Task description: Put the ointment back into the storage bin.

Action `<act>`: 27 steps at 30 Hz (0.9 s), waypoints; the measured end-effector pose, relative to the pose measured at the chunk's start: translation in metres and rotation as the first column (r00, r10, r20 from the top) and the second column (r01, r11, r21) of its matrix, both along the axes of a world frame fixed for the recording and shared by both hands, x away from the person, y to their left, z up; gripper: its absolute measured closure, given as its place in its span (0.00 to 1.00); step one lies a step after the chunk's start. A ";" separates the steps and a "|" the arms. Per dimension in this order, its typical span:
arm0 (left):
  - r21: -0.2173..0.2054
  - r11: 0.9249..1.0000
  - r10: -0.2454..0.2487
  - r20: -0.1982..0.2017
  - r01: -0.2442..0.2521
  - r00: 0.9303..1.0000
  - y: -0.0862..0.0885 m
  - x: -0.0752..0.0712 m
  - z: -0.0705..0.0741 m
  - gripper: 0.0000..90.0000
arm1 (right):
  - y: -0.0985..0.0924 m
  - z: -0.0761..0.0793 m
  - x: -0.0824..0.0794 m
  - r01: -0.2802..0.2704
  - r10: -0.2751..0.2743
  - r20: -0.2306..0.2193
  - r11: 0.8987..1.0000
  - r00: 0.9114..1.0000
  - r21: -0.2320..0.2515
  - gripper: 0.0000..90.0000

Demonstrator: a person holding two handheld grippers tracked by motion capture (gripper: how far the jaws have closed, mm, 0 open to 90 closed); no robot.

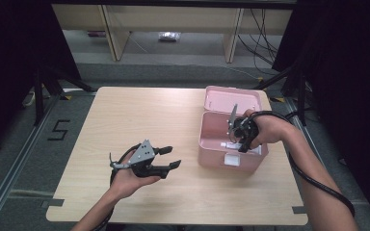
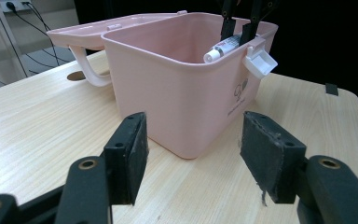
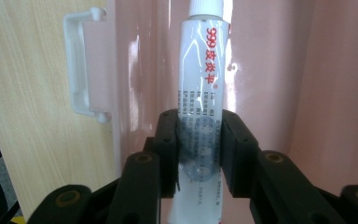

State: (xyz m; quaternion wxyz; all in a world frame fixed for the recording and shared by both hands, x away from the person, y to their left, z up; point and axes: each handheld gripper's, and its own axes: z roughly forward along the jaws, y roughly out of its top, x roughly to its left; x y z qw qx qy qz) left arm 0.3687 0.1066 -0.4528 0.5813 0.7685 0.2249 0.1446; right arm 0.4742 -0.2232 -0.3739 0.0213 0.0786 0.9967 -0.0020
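Note:
A pink plastic box stands at the table's right with its lid folded back and a white latch on its front wall. My right gripper reaches down over the box's front edge, shut on a white ointment tube with red lettering. The tube lies slanted with its cap resting at the rim. My left gripper hovers over the table's middle left, open and holding nothing, its pads facing the box.
The wooden table has bare room left of the box and along the front. Beyond the far edge lie grey floor, wooden furniture legs and cables. A dark curtain flanks both sides.

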 end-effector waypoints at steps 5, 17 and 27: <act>-0.003 1.000 0.000 0.002 0.000 1.000 0.000 0.000 0.000 0.45 | -0.001 -0.003 0.002 -0.018 0.018 0.008 1.000 1.000 0.016 0.79; -0.002 1.000 0.001 0.000 -0.001 1.000 0.000 0.000 -0.001 0.45 | 0.001 -0.008 0.002 0.029 -0.029 -0.009 0.999 1.000 -0.015 0.79; -0.001 1.000 -0.001 0.000 0.001 1.000 0.000 0.000 -0.001 0.45 | 0.000 -0.014 0.005 0.016 -0.017 -0.021 1.000 1.000 -0.016 0.79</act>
